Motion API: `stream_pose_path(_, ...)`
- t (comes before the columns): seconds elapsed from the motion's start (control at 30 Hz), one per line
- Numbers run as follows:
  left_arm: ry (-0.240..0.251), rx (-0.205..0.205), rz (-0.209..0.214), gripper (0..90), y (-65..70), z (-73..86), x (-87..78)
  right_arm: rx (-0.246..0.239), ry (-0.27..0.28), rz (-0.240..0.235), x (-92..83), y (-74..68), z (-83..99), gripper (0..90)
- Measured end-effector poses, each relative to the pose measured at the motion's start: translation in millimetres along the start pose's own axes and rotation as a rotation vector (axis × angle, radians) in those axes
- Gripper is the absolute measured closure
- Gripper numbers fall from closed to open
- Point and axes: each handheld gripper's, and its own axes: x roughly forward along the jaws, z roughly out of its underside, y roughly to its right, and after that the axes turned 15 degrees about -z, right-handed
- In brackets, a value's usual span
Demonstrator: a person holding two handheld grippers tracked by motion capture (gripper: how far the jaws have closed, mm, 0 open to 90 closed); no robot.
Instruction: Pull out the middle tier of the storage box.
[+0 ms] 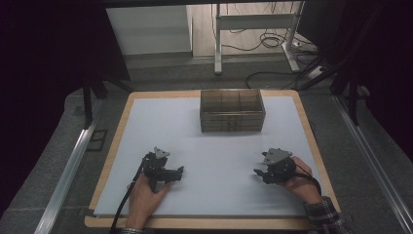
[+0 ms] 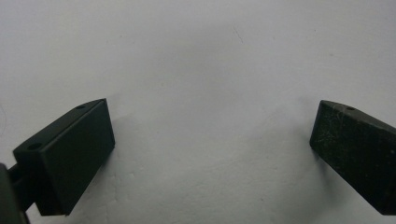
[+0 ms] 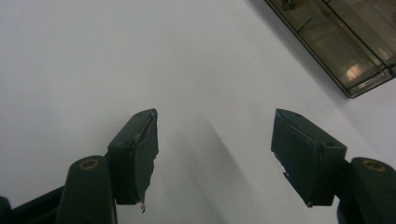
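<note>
A smoky see-through box (image 1: 232,110) with several compartments stands at the far middle of the white table sheet (image 1: 204,151). My left gripper (image 1: 179,171) rests low near the front left, held in a hand, its jaws pointing right. In the left gripper view its jaws stand wide apart over bare white sheet, so the left gripper (image 2: 212,140) is open and holds nothing. My right gripper (image 1: 257,172) sits near the front right, jaws pointing left. The right gripper (image 3: 215,140) is open too, empty, with a corner of the box (image 3: 341,42) at the upper right.
The white sheet lies on a wooden table top (image 1: 204,223) whose rim shows all round. Beyond the far edge are a desk's metal legs (image 1: 217,44) and loose cables (image 1: 265,41) on the floor. Metal rails (image 1: 63,175) run along both sides.
</note>
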Motion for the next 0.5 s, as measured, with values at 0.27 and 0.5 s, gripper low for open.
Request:
stream_pose_path(0.27,0.000,0.000,0.000,0.0,0.0,0.0,0.0,-0.057,-0.027,0.061,5.8,1.4,-5.1,31.9)
stream_pose_path(0.5,0.000,0.000,0.000,0.0,0.0,0.0,0.0,-0.096,-0.043,0.096,11.0,2.1,-10.2,31.9)
